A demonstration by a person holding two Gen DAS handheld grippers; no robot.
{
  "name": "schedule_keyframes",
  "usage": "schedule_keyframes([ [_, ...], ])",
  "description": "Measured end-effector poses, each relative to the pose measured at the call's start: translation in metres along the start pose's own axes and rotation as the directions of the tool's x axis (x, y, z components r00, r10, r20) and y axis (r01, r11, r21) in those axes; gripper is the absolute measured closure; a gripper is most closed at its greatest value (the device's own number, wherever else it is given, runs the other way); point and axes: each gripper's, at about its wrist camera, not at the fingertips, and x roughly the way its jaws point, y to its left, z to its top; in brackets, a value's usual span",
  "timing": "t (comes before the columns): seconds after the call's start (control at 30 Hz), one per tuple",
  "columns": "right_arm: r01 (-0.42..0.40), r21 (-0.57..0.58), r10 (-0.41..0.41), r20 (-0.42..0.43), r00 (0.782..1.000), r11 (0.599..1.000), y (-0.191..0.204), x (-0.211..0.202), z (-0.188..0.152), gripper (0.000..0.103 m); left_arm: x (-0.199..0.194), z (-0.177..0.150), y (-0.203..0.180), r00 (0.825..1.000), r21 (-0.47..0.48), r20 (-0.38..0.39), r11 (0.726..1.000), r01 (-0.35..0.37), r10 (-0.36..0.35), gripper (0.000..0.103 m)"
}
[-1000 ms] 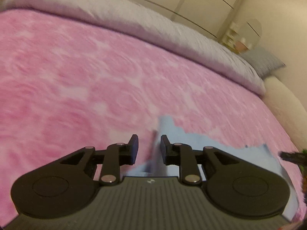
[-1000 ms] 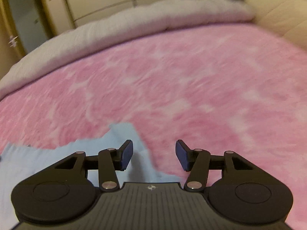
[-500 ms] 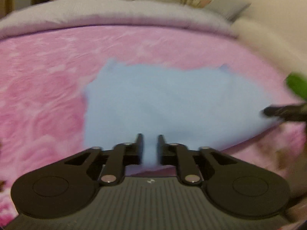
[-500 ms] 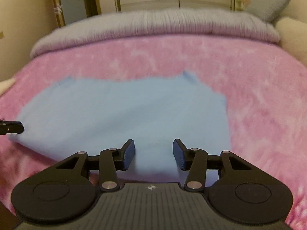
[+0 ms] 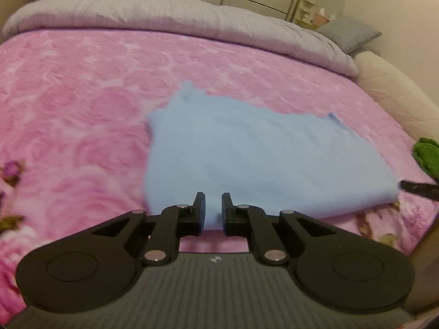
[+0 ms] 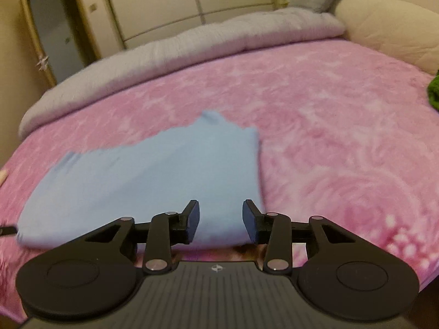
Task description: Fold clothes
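Observation:
A light blue garment [image 5: 260,159] lies folded flat on the pink floral blanket [image 5: 82,104], its folded edge nearest me. My left gripper [image 5: 213,205] sits at that near edge, its jaws almost together with a strip of blue cloth pinched between them. My right gripper [image 6: 221,213] hovers at the garment's [image 6: 153,175] near right corner. Its jaws are closing, with cloth showing in the gap, but the pads stand apart from it. One dark fingertip [image 5: 419,187] of the right gripper shows at the cloth's right end in the left wrist view.
A rolled grey duvet [image 5: 164,11] runs along the far side of the bed. A cream padded bed edge [image 5: 389,87] curves on the right, and a green cloth [image 5: 428,156] lies beside it. Wardrobe doors [image 6: 192,5] stand behind the bed.
Both grippers have drawn back toward the near edge of the bed, and the whole folded garment has come into view. The right jaws have narrowed. The left jaws have stayed almost together.

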Motion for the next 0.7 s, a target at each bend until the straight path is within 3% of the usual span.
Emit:
schedule_keyframes([
  [0.1,0.082,0.061,-0.076,-0.099,0.992,0.995,-0.013,0.019,-0.015,0.064,0.011,-0.006,-0.004,0.998,-0.014,-0.051,0.999,-0.030,0.029,0.091],
  [0.13,0.097,0.108,-0.086,-0.099,0.991,0.989,-0.020,0.018,-0.018,0.071,0.007,-0.005,-0.007,0.998,-0.012,-0.057,0.999,-0.040,0.039,0.091],
  [0.17,0.113,0.151,-0.098,-0.102,0.990,0.982,-0.026,0.015,-0.020,0.070,0.004,-0.005,-0.010,0.997,-0.010,-0.062,0.999,-0.050,0.050,0.090],
  [0.27,0.155,0.185,-0.135,-0.113,0.984,0.970,-0.020,-0.004,-0.017,0.057,-0.012,-0.005,-0.030,0.991,0.073,-0.051,0.990,-0.118,0.122,0.080],
  [0.33,0.156,0.175,-0.138,-0.109,0.984,0.972,-0.010,-0.016,-0.017,0.043,-0.022,-0.005,-0.040,0.991,0.086,-0.038,0.988,-0.126,0.130,0.079],
  [0.5,0.134,0.132,-0.112,-0.161,0.981,0.982,0.020,-0.030,-0.025,0.034,-0.046,-0.014,-0.064,0.989,0.120,-0.029,0.983,-0.138,0.143,0.071],
  [0.7,0.090,0.106,-0.074,-0.142,0.987,0.990,0.046,-0.052,-0.035,0.025,-0.085,-0.032,-0.088,0.988,0.133,0.003,0.980,-0.151,0.151,0.067],
])
